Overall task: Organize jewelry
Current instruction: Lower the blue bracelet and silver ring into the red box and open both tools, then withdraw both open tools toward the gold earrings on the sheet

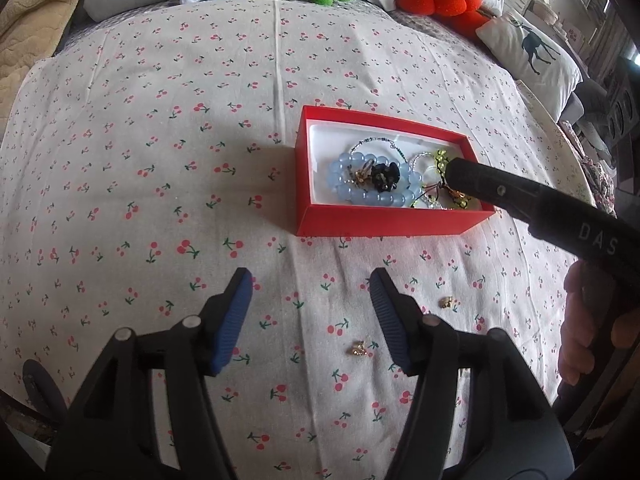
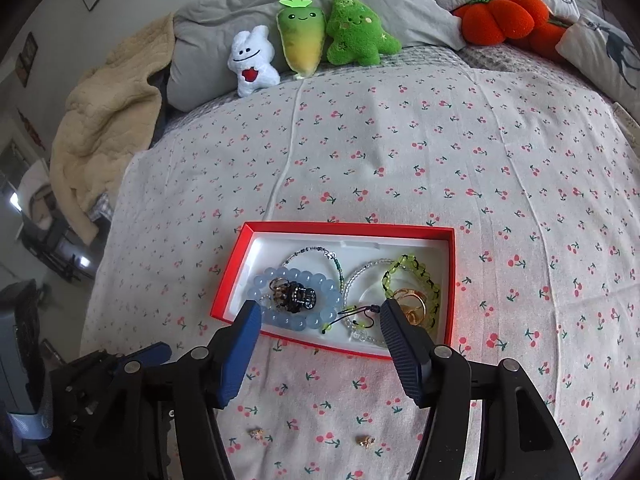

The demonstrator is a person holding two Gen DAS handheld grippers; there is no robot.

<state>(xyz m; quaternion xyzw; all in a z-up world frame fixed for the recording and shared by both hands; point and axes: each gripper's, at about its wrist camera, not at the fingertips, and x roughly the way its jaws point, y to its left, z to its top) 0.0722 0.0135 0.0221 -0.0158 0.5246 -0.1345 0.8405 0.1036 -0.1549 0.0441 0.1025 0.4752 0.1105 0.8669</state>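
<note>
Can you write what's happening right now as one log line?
left gripper: open, empty | right gripper: open over red box | two gold earrings on cloth

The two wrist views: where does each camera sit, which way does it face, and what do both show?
Left wrist view: sits on the left claw, looks down along its open blue pads at the cherry-print cloth, red box ahead right; the right claw's black arm and a hand enter at right.
Right wrist view: sits on the right claw, open, directly over the red box; part of the left claw shows lower left.
Shared: box, blue bead bracelet, two small gold pieces on the cloth, plush toys.
</note>
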